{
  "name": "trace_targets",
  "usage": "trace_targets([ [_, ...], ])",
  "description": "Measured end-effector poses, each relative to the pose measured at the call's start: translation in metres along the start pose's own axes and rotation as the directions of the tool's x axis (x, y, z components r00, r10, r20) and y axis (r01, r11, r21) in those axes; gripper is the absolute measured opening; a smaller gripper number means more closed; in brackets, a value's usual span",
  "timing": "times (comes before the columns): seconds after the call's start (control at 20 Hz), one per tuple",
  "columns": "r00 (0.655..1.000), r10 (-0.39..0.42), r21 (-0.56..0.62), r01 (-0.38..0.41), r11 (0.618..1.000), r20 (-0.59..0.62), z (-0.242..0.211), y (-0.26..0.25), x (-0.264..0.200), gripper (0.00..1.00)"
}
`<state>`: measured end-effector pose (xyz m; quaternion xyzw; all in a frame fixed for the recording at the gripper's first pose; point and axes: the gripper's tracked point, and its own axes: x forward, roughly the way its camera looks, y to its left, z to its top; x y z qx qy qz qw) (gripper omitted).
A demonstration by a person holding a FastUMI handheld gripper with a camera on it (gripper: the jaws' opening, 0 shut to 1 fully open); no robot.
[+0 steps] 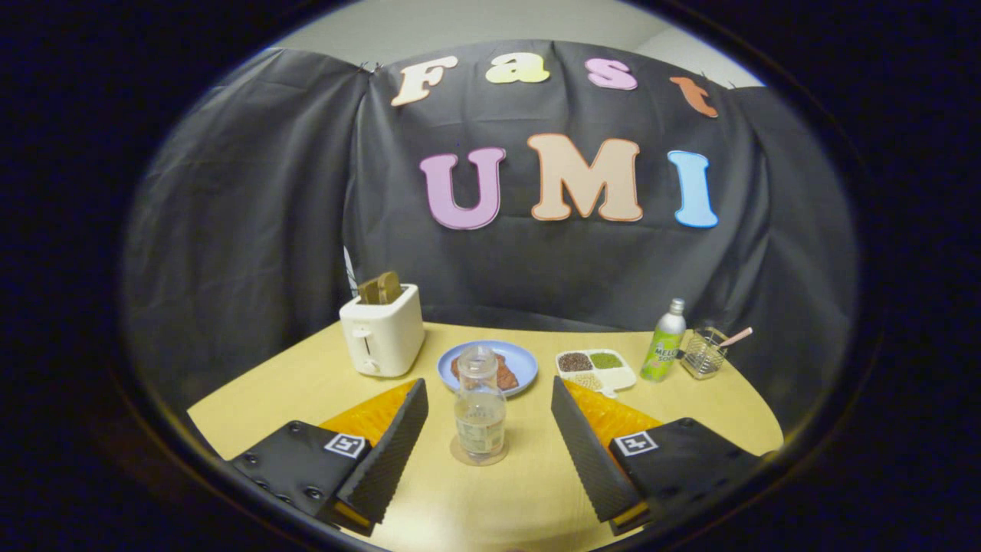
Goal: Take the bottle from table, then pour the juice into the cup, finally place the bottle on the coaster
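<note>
The tool [488, 429] stands wide open, its fingers [391, 452] apart and gripping nothing. Between them, touching neither, a clear bottle [480, 406] stands upright on a round coaster [479, 457] on the yellow worktop [490, 498]. Just beyond the bottle lies a blue plate [521, 360] of food; further ahead sit a white toaster [382, 331] and a green can [664, 343]

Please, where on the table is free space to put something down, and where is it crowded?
Bare table lies left of the toaster, and near the open claw, beside the clear bottle on its coaster. Crowded: the row of blue plate, divided tray, green bottle and wire basket.
</note>
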<state>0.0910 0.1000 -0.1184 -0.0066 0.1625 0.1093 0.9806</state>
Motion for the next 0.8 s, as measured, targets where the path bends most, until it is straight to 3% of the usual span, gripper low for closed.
trace_targets([
  [0.4, 0.991, -0.053, -0.066, 0.061, 0.996, 0.123, 0.050, -0.009, -0.071, 1.00],
  [0.8, 0.979, -0.085, -0.055, 0.097, 0.994, 0.184, 0.047, 0.001, -0.126, 1.00],
])
